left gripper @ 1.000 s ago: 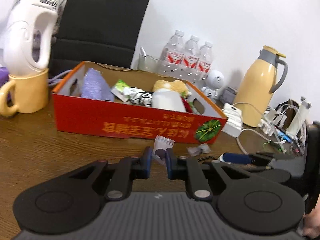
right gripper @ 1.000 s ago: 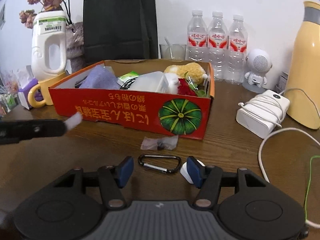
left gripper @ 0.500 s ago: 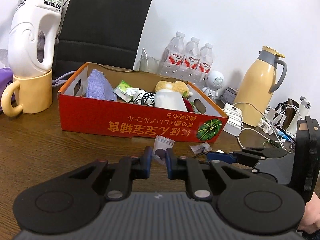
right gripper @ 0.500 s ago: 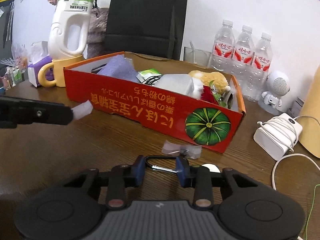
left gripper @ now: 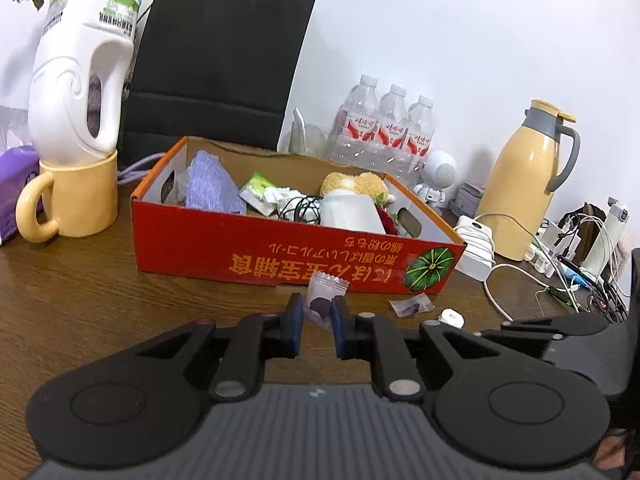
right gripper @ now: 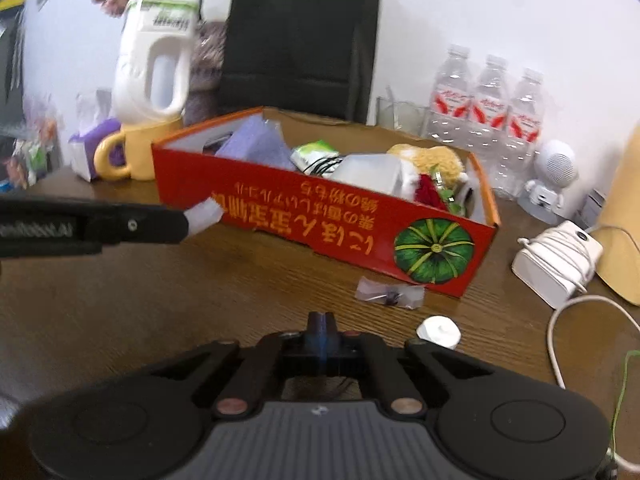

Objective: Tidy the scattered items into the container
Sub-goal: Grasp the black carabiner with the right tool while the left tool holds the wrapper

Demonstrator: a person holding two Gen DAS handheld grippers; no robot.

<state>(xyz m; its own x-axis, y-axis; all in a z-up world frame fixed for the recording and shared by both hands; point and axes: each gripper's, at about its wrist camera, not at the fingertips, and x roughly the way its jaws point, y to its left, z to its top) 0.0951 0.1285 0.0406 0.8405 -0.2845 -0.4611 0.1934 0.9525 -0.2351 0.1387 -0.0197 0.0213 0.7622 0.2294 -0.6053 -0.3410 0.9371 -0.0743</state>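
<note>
Left wrist: candy packet (left gripper: 323, 298) pinched between fingers (left gripper: 295, 316).

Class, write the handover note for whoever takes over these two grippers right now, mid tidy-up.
Left gripper: shut on a white sachet, in front of the red box.
Right gripper: shut, nothing visible between its pads.
Done: purple cloth, plush toy and other bits lie in the box.
Left: drop the sachet in; clear packet and white cap lie on the table.
</note>
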